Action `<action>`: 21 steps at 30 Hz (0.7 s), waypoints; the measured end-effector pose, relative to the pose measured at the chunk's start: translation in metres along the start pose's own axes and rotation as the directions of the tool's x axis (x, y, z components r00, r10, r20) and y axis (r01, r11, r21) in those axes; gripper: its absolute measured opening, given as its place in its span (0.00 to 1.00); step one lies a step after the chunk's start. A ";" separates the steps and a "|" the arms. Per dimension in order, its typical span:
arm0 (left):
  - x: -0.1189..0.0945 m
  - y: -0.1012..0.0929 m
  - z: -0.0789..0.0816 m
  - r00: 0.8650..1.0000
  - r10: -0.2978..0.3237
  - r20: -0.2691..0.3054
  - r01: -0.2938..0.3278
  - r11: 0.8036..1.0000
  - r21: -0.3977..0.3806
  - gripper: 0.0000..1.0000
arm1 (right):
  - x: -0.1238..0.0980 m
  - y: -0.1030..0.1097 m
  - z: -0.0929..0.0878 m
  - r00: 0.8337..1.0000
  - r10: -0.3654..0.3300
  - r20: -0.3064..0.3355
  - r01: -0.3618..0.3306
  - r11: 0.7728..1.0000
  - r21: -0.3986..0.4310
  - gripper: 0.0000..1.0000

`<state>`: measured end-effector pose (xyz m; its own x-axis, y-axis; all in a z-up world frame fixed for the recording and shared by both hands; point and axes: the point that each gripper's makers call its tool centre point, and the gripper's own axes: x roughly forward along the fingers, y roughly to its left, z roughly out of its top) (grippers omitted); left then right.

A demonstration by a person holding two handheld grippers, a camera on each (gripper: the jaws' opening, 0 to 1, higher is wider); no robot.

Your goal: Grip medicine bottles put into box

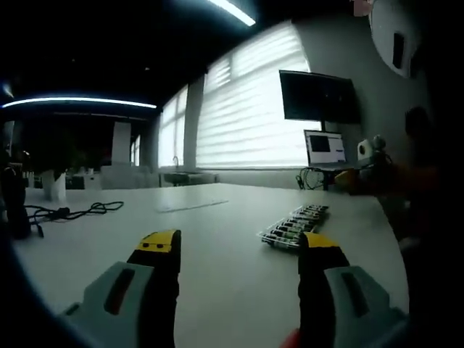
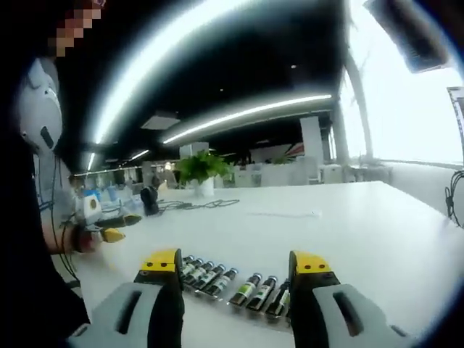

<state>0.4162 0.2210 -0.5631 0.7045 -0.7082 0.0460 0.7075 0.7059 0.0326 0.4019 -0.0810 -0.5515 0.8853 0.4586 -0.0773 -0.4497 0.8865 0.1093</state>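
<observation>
Several small dark medicine bottles (image 1: pixel 293 228) with green labels lie in a row on a clear tray on the white table (image 1: pixel 217 246). My left gripper (image 1: pixel 239 250) is open above the table, with the bottles ahead to its right. In the right gripper view the same bottles (image 2: pixel 232 284) lie side by side just beyond my right gripper (image 2: pixel 235 267), which is open with nothing between its jaws. At the left of that view the other gripper (image 2: pixel 109 228) shows in a person's hand.
A black cable (image 1: pixel 72 212) lies on the table's left side. A laptop (image 1: pixel 326 151) and a wall screen (image 1: pixel 317 96) stand at the far right. A potted plant (image 2: pixel 199 172) and a dark object (image 2: pixel 150 199) sit at the far end of the table.
</observation>
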 end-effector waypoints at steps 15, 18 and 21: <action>-0.010 -0.008 0.020 0.999 0.032 0.008 -0.032 0.999 0.017 0.57 | -0.018 -0.011 0.007 1.000 -0.021 0.022 0.022 0.999 -0.035 0.53; -0.015 -0.005 0.027 0.999 0.043 0.025 -0.043 0.999 0.009 0.57 | -0.018 -0.012 0.007 0.999 -0.027 0.022 0.028 0.999 -0.032 0.53; -0.021 -0.003 0.032 0.998 0.054 0.037 -0.054 0.999 -0.001 0.57 | -0.020 -0.013 0.010 0.999 -0.031 0.032 0.032 0.999 -0.021 0.53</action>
<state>0.3976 0.2339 -0.5322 0.7392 -0.6681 0.0846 0.6684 0.7433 0.0295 0.3909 -0.1023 -0.5412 0.9022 0.4285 -0.0494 -0.4236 0.9017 0.0862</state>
